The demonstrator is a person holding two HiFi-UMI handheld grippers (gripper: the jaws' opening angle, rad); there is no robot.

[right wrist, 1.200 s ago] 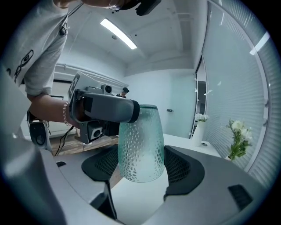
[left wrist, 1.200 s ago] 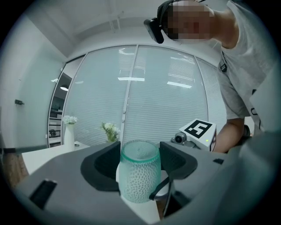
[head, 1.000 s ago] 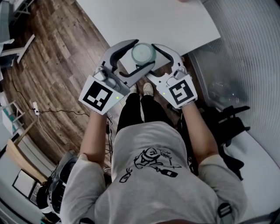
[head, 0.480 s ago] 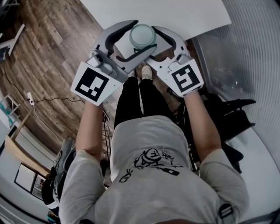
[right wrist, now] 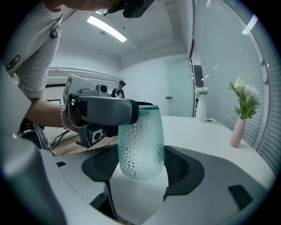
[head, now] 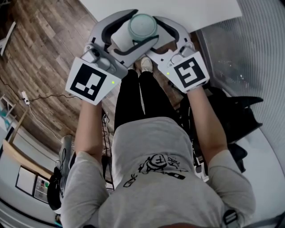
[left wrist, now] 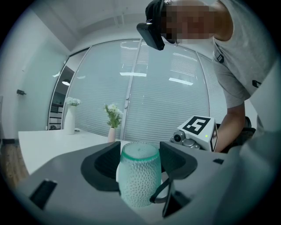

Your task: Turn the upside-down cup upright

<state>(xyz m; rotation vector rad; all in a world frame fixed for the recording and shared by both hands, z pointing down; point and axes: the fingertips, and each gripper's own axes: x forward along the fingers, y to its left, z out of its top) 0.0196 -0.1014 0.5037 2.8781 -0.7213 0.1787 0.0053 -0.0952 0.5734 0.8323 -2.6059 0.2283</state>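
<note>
A pale green dimpled glass cup (head: pixel 142 26) stands upright, rim up, over the near edge of the white table (head: pixel 196 11). My left gripper (head: pixel 129 33) comes in from the left and my right gripper (head: pixel 158 38) from the right, and both enclose it. In the left gripper view the cup (left wrist: pixel 139 178) fills the gap of the left gripper (left wrist: pixel 139 169), both dark pads against its sides. The right gripper view shows the cup (right wrist: pixel 140 145) likewise held in the right gripper (right wrist: pixel 141 167), with a left finger (right wrist: pixel 105 112) across its upper part. Whether its base touches the table is unclear.
Two small vases with flowers stand far back on the table (left wrist: pixel 113 127) (left wrist: pixel 70 121); the pink vase (right wrist: pixel 238 132) and the white vase (right wrist: pixel 201 107) show there too. Wood floor lies left, a frosted glass wall right, and a black chair (head: pixel 231 116) sits beside the person's right arm.
Both grippers have sunk together with the cup between them, down toward the table's near edge. The jaws hold the same spread.
</note>
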